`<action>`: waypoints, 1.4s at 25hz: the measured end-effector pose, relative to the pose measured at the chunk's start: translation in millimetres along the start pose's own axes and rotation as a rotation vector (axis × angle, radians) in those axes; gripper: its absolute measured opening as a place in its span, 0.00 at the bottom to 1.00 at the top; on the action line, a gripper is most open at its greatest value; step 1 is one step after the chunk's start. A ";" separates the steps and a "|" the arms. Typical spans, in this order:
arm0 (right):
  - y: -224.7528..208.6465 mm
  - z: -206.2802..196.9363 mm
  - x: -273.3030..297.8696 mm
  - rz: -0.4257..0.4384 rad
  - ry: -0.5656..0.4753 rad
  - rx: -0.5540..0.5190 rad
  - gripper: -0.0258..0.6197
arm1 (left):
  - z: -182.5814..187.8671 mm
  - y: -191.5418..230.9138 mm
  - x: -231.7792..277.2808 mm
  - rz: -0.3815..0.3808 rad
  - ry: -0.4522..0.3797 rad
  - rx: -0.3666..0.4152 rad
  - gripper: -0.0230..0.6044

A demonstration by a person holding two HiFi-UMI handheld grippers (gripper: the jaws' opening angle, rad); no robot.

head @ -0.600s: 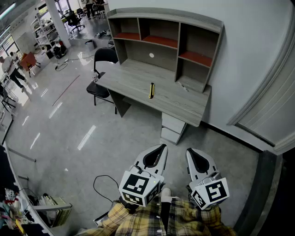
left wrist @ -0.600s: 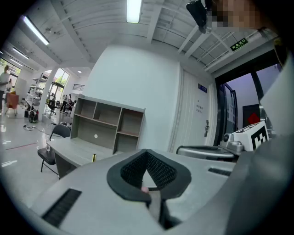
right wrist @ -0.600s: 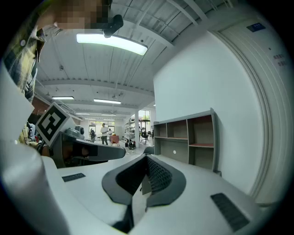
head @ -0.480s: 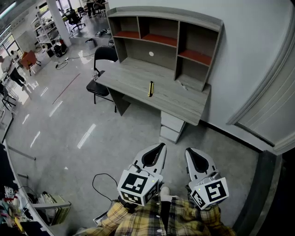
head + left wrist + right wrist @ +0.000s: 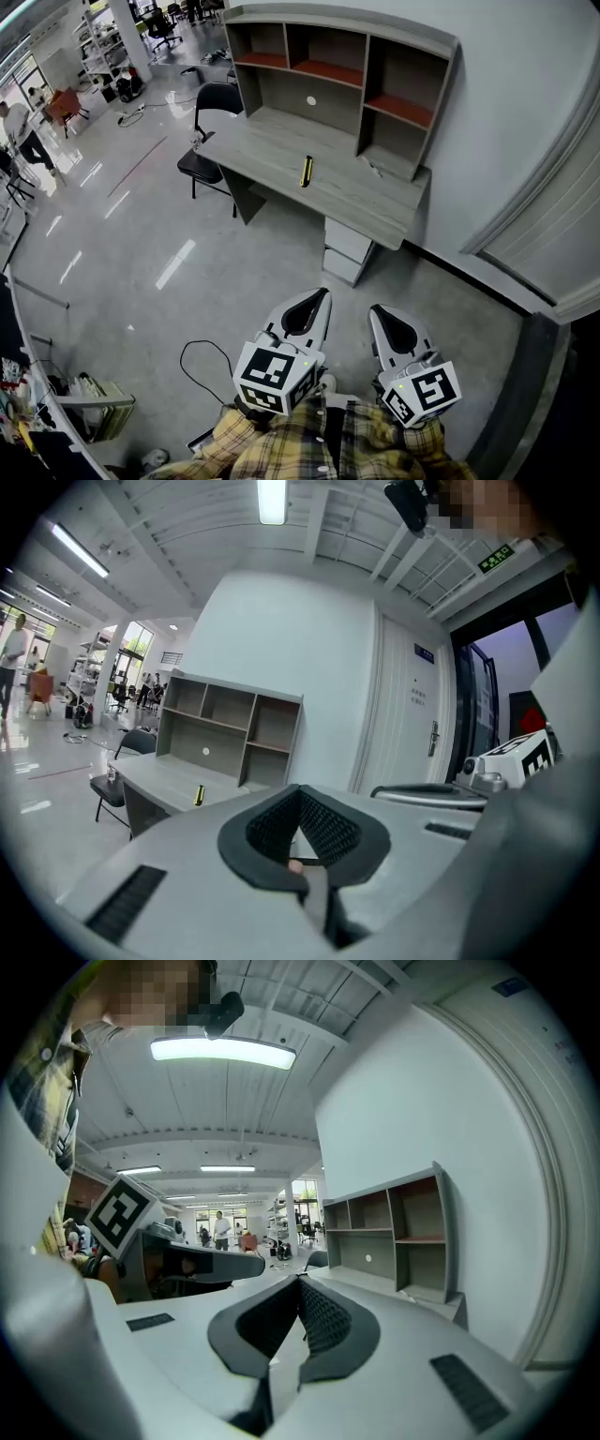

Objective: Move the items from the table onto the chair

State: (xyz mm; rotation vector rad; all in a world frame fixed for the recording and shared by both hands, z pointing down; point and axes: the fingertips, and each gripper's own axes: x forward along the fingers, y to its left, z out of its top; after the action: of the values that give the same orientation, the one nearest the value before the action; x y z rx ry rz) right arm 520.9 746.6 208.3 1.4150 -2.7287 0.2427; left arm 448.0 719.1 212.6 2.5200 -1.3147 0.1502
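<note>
1. Approach step: left gripper [image 5: 320,296] and right gripper [image 5: 379,312] are empty, jaws pressed together (well short of the table [image 5: 270,157]).
2. Yellow item [image 5: 306,172] lies mid-table; chair [image 5: 214,101] stands at the table's end.
3. Next, probably: step closer, spread jaws.

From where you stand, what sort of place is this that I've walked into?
Most likely an open-plan office or workshop. A grey desk with a shelf hutch stands against the wall, with a black chair at its end, and the shiny floor runs back to storage racks and more office chairs.
</note>
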 end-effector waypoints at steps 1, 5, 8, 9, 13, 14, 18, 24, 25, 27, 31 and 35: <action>0.8 -0.1 4.5 0.009 0.002 0.001 0.07 | -0.2 3.4 0.4 0.005 0.001 -0.002 0.04; 3.9 -0.3 32.1 0.029 0.011 0.004 0.07 | 0.3 28.4 3.2 0.024 0.010 -0.008 0.04; 5.2 -2.5 60.6 0.032 0.019 0.010 0.07 | 2.5 57.6 8.1 0.034 0.012 -0.010 0.04; 5.8 -2.8 72.2 0.031 0.021 0.013 0.07 | 4.2 69.8 10.1 0.037 0.012 -0.010 0.04; 12.0 2.7 125.9 0.015 0.023 0.024 0.07 | 18.0 125.0 19.9 0.036 0.017 -0.012 0.04; 13.1 5.7 140.4 0.010 0.023 0.025 0.07 | 23.4 138.8 22.9 0.033 0.018 -0.010 0.04; 17.9 15.7 201.8 -0.016 0.025 0.033 0.07 | 42.5 197.7 33.2 0.021 0.031 0.003 0.04; 31.0 10.5 283.3 -0.063 0.053 0.073 0.07 | 51.5 279.1 42.7 -0.014 0.077 -0.001 0.04; 31.9 8.6 294.8 -0.072 0.057 0.078 0.07 | 52.0 290.0 46.0 -0.024 0.084 0.000 0.04; 32.9 5.1 313.6 -0.089 0.067 0.089 0.07 | 52.0 308.5 52.3 -0.042 0.097 0.000 0.04; 31.5 0.8 337.9 -0.113 0.104 0.098 0.07 | 52.6 334.3 64.6 -0.065 0.114 -0.017 0.04; 21.7 -1.6 356.9 -0.132 0.130 0.105 0.07 | 52.7 352.6 79.2 -0.078 0.128 -0.031 0.04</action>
State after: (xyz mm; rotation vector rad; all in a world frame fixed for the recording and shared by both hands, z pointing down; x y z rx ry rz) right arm 297.1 471.1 251.6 1.5394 -2.5412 0.4596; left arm 203.9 450.7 254.4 2.4858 -1.1593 0.2677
